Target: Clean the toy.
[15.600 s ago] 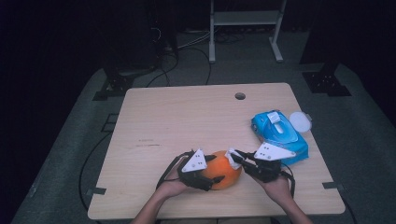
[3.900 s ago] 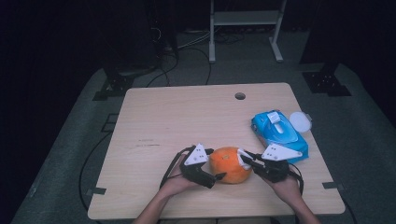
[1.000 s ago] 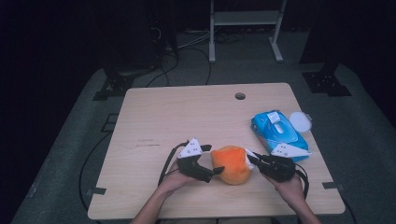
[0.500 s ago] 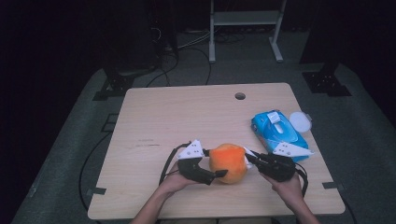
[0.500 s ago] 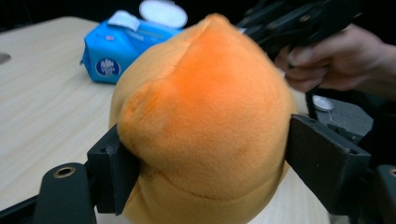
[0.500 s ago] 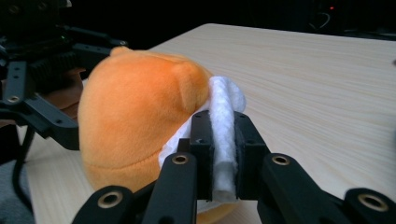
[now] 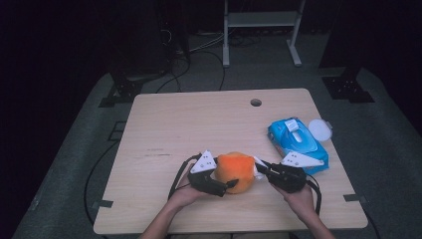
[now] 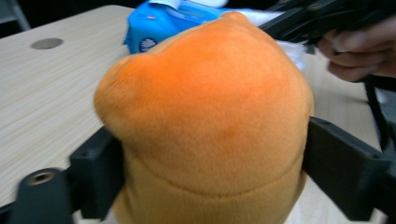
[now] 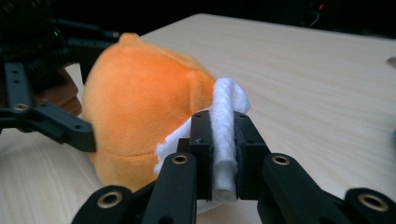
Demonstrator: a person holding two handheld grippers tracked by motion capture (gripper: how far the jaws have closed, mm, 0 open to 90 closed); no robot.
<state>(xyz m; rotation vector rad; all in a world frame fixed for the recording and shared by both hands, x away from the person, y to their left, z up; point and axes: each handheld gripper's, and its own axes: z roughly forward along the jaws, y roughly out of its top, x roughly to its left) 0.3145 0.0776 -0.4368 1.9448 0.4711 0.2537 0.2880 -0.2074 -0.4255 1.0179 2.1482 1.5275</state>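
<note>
Left gripper (image 8: 210,154), jaws just reopening, clasps round orange plush toy (image 8: 205,116) steady; right gripper (image 9: 223,140) pinches folded white wipe (image 9: 224,121) against it for cleaning

Your left gripper (image 7: 230,185): black jaws, grey three-cornered plate on top, black cable looping behind. Your right gripper (image 7: 260,170): same black build, same grey plate, black cable at the wrist. Jaw links carry brass-coloured bushings and small dark screws. Your forearms are bare, with no sleeves or gloves.
</note>
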